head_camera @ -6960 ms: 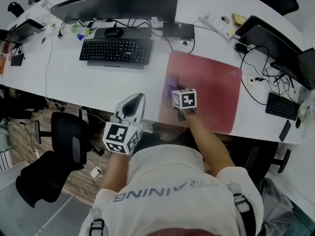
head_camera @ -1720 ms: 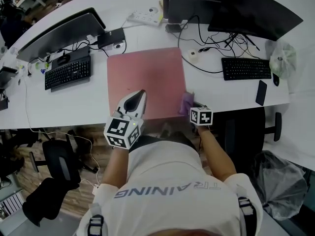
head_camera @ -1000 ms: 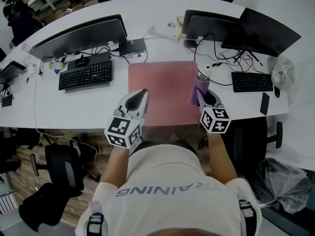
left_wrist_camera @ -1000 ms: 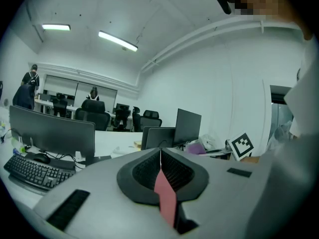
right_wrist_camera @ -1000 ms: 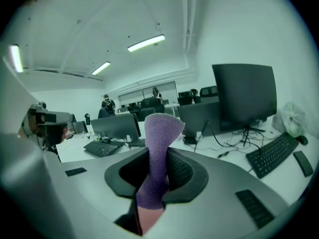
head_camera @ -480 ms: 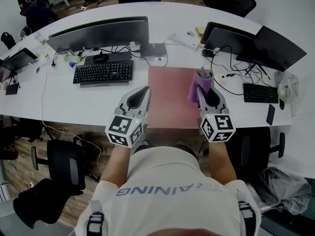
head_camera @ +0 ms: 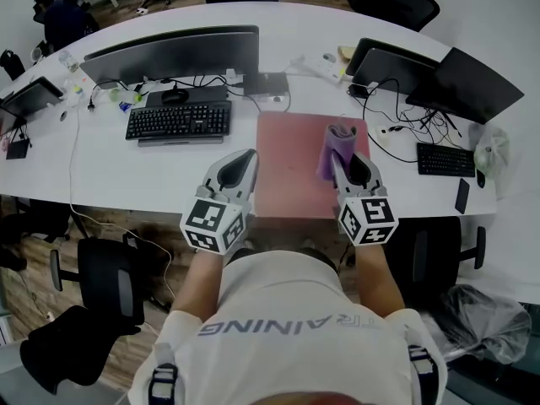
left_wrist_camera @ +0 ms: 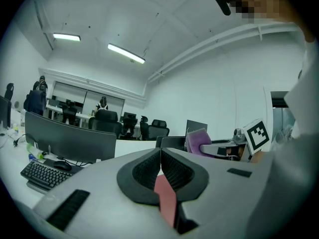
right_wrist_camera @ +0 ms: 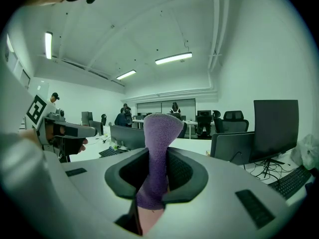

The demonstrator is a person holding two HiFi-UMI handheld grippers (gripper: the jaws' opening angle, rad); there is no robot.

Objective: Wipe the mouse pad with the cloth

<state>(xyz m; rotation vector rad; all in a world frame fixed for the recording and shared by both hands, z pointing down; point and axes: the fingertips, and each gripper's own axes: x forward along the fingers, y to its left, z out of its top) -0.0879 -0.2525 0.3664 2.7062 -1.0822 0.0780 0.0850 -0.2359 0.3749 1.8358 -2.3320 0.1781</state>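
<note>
**A:** What's the desk like?

**B:** It's a long, curved white desk [head_camera: 110, 171] over a wood-look floor [head_camera: 34, 285]. The red mouse pad [head_camera: 291, 163] lies flat near the middle of the front edge. To its left there's a black keyboard [head_camera: 179, 121], with a mouse [head_camera: 175, 96] and a wide monitor [head_camera: 173, 53] behind it. To the right are two more monitors [head_camera: 468, 83], a second keyboard [head_camera: 445, 160] and tangled cables [head_camera: 405, 125]. A black office chair [head_camera: 110, 272] stands at lower left.

**A:** And the room?

**B:** An open office with white walls and strip lights [left_wrist_camera: 125, 53] on the ceiling. Far back there are more desks and chairs, and a few people [right_wrist_camera: 124, 114].

**A:** What about the grippers?

**B:** The right gripper [head_camera: 348, 157] is clamped on the purple cloth [head_camera: 336, 146], which sticks up out of the jaws. From the head view the cloth sits over the pad's right part. In the right gripper view it stands against the room rather than pressed to the pad. The left gripper [head_camera: 246, 155] has its jaws pressed together with nothing between them, and it's beside the pad's left edge.

**A:** Is anything unclear?

**B:** The grippers cover the pad's near corners. The person's shoulders hide the desk front below them. Both ends of the desk run out of frame. The bits beside the left monitor are too small to name. I can't tell how high the cloth hangs above the pad.
</note>
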